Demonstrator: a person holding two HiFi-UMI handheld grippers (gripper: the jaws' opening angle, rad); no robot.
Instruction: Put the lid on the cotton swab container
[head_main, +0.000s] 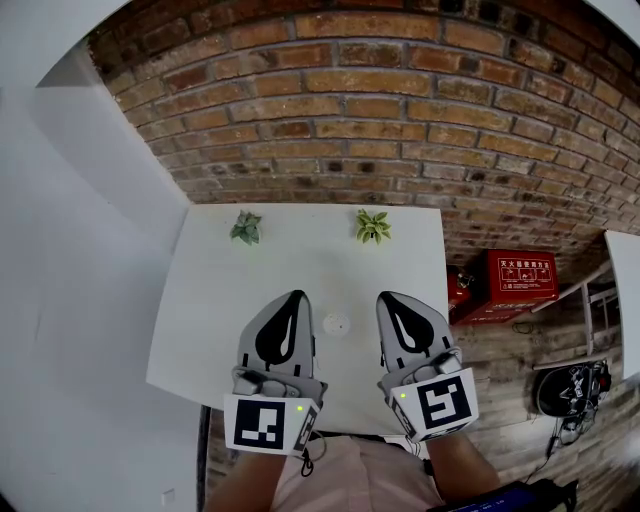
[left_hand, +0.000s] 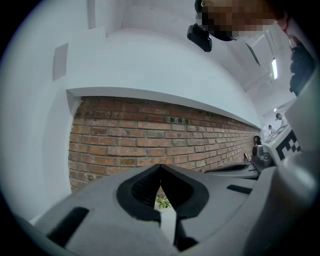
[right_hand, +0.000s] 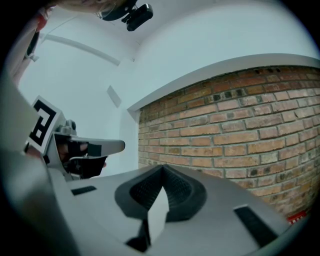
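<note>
White table (head_main: 220, 330) butted against brick wall (head_main: 380, 110). Cotton swab container (head_main: 335, 323), small, round and pale, standing on table, a little nearer its front edge than its middle; too small to judge whether lid is on. Left gripper (head_main: 297, 297) held level over table's front left part, jaws clenched, nothing between them. Right gripper (head_main: 385, 297) held level over table's front right part, jaws likewise clenched and empty. Grey-green plant (head_main: 246, 227) and yellow-green plant (head_main: 373, 226) at table's far edge. Red box (head_main: 521, 275) beyond table's right side.
</note>
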